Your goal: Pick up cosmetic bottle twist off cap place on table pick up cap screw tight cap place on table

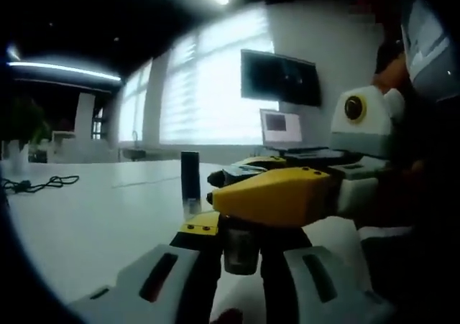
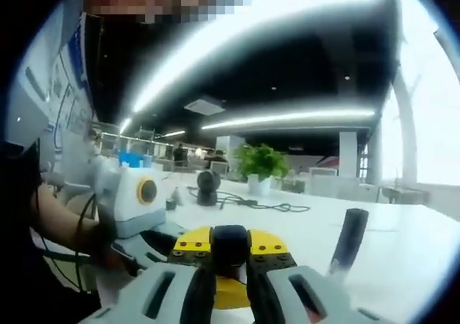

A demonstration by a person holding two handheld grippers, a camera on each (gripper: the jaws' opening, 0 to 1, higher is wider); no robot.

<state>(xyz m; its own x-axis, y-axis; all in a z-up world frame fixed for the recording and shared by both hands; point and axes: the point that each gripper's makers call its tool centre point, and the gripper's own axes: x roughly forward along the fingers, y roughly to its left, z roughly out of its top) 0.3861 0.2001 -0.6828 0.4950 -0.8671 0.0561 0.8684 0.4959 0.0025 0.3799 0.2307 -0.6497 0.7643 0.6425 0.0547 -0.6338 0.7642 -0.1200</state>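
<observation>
My left gripper rises from the bottom of the left gripper view, shut on a small grey-dark cosmetic bottle held just above the white table. The yellow right gripper reaches in from the right and sits over the bottle's top, hiding it. In the right gripper view my right gripper is shut on the dark cap, with the left gripper's yellow tips right behind it. A tall dark bottle-like item stands apart on the table.
A black cable lies far left. A laptop and a wall monitor are behind. In the right gripper view there are a potted plant, a round black device, a cable and a person's arm.
</observation>
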